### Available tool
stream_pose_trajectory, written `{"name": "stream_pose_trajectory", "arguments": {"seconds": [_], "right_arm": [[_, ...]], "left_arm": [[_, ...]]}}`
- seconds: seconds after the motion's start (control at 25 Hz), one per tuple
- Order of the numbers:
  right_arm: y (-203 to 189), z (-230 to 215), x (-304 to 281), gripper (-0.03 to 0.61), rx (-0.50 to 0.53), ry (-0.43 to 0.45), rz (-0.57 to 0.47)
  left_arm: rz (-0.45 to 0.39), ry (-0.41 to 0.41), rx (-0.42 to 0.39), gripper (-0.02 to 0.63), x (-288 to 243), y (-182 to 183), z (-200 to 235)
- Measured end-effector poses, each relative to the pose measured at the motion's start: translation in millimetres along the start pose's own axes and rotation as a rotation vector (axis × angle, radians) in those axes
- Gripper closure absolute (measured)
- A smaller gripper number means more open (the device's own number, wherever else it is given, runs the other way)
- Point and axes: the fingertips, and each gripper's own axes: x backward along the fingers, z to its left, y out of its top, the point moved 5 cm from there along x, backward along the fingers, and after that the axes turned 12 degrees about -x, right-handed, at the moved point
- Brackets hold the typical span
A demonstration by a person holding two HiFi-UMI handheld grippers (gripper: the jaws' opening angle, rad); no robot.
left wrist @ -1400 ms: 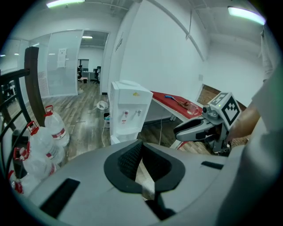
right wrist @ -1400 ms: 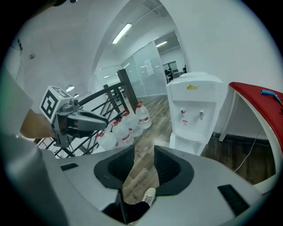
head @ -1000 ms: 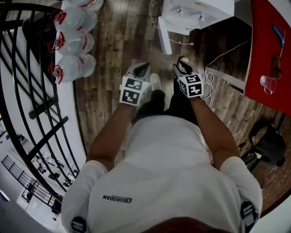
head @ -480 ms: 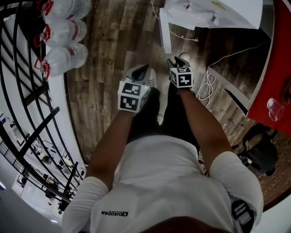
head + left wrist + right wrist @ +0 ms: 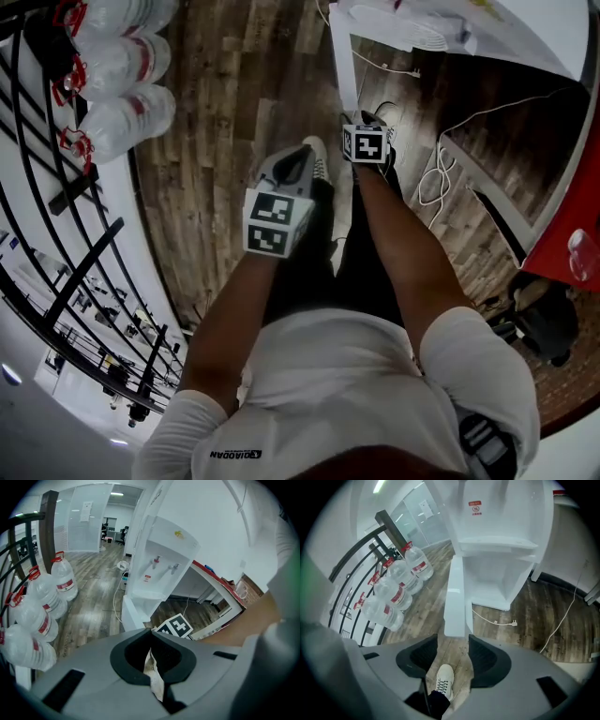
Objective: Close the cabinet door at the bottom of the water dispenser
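Opening right jaws, door (image 5: 454, 604) just beyond

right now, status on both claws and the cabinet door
Left claw shut. Right claw opening, nothing between. Cabinet door wide open. Cord lies beside it.

White T-shirt (image 5: 347, 394), black trousers (image 5: 314, 248), white shoe (image 5: 442, 679); grey left gripper (image 5: 302, 155), black-white marker cube (image 5: 277, 223).

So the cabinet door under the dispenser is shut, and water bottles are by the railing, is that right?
Not quite. The door stands open, edge toward the camera, in the right gripper view. The bottles are by the railing, yes.
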Motion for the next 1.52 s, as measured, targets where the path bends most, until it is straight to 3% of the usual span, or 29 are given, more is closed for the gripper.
{"name": "stream_pose_trajectory", "arguments": {"seconds": [0.64,1.04,1.52], "right_arm": [[8,-12,-24,0.396,0.029,-0.024,-0.010],[26,-62,-11,0.396,0.063,-0.077,-0.060],[67,-127,1,0.396,0.006,-0.105,-0.122]], "left_arm": [[0.056,-0.023,-0.020,0.614,-18,-19,-10],[0.037,-0.032,-0.028,0.614,-34,0,-17],[0.034,-0.053,-0.031,0.614,-54,18,-34]]}}
